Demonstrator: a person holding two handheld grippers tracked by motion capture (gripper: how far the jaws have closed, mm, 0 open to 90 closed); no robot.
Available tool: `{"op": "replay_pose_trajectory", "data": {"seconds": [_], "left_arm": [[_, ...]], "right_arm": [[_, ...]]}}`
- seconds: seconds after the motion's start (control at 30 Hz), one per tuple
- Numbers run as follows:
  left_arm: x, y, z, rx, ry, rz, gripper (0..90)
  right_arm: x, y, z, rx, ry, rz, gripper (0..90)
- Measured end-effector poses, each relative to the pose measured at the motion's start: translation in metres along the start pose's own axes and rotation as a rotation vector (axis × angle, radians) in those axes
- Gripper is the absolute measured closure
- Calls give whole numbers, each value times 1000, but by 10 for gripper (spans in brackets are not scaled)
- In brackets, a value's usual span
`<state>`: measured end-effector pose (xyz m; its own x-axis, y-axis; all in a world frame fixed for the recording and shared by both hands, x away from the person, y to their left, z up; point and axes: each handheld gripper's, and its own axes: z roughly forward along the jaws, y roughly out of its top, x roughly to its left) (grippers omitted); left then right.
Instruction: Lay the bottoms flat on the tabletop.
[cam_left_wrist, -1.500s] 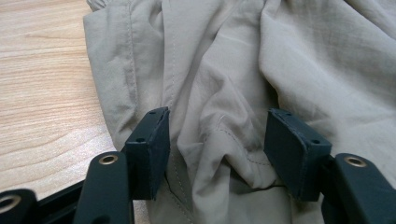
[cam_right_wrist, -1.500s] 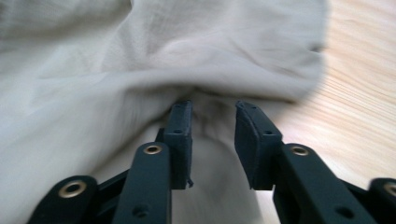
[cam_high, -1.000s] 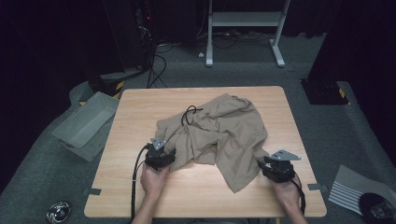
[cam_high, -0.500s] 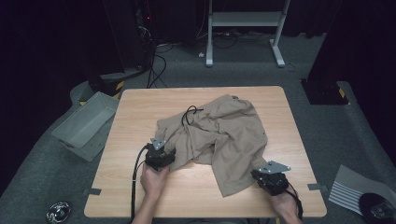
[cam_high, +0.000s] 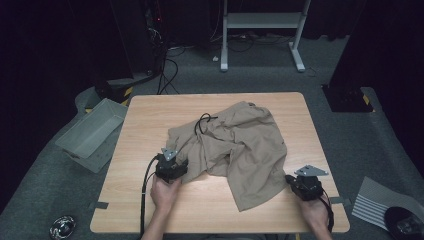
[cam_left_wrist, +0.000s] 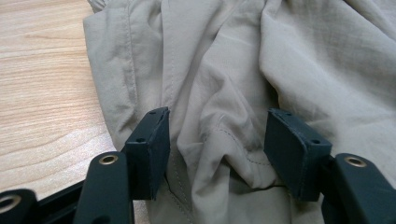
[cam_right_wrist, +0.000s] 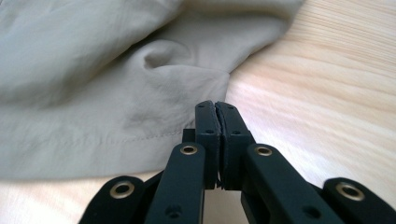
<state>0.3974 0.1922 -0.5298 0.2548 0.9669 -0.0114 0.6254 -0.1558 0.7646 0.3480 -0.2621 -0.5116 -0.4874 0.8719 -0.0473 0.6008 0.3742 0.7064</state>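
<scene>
On the wooden bench (cam_high: 150, 150) lies the beige garment (cam_high: 240, 150). My left tongs (cam_left_wrist: 217, 140) stand spread around a fold; my right tongs (cam_right_wrist: 217, 135) have just pressed together, empty, beside its hem.

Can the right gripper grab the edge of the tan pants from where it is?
Probably yes, once it opens. The right gripper is shut on nothing, and the hem of the tan pants lies just ahead on bare table, with nothing between.

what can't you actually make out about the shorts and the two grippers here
- Right gripper, right gripper view: jaws pressed together at the beige shorts hem; whether cloth is pinched is hidden by the pads.
- Left gripper, left gripper view: jaws stand wide around a fold; pad contact unclear.
- High view: black drawcord ends buried under folds.
</scene>
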Motion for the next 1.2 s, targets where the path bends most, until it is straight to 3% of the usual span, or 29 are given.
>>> {"op": "replay_pose_trajectory", "data": {"seconds": [0.17, 0.3, 0.37, 0.43, 0.5, 0.63, 0.7, 0.73, 0.8, 0.83, 1.0, 1.2], "left_arm": [[0, 0, 0, 1, 1, 1, 408], [0, 0, 0, 1, 2, 2, 408], [0, 0, 0, 1, 2, 2, 407], [0, 0, 0, 1, 3, 2, 408], [0, 0, 0, 1, 3, 3, 408], [0, 0, 0, 1, 3, 3, 408], [0, 0, 0, 1, 3, 2, 408], [0, 0, 0, 1, 3, 2, 408], [0, 0, 0, 1, 3, 2, 408], [0, 0, 0, 1, 3, 2, 408], [0, 0, 0, 1, 2, 2, 408], [0, 0, 0, 1, 2, 2, 408]], "right_arm": [[1, -16, -30, -39, -56, -6, 882], [6, -27, -44, -34, -47, -11, 869], [9, -30, -44, -28, -41, -24, 812], [7, -28, -44, -58, -44, -8, 726], [-1, -18, -40, -92, -40, 42, 664], [-18, 3, -13, -45, -10, 109, 602], [-23, 9, 1, -7, 4, 132, 643], [-25, 12, 9, 18, 17, 139, 720], [-25, 15, 13, 20, 29, 121, 881], [-23, 17, 12, 15, 27, 108, 895], [-6, 41, -5, -62, 7, 13, 899], [25, 77, -10, -121, 32, -114, 896]]}}
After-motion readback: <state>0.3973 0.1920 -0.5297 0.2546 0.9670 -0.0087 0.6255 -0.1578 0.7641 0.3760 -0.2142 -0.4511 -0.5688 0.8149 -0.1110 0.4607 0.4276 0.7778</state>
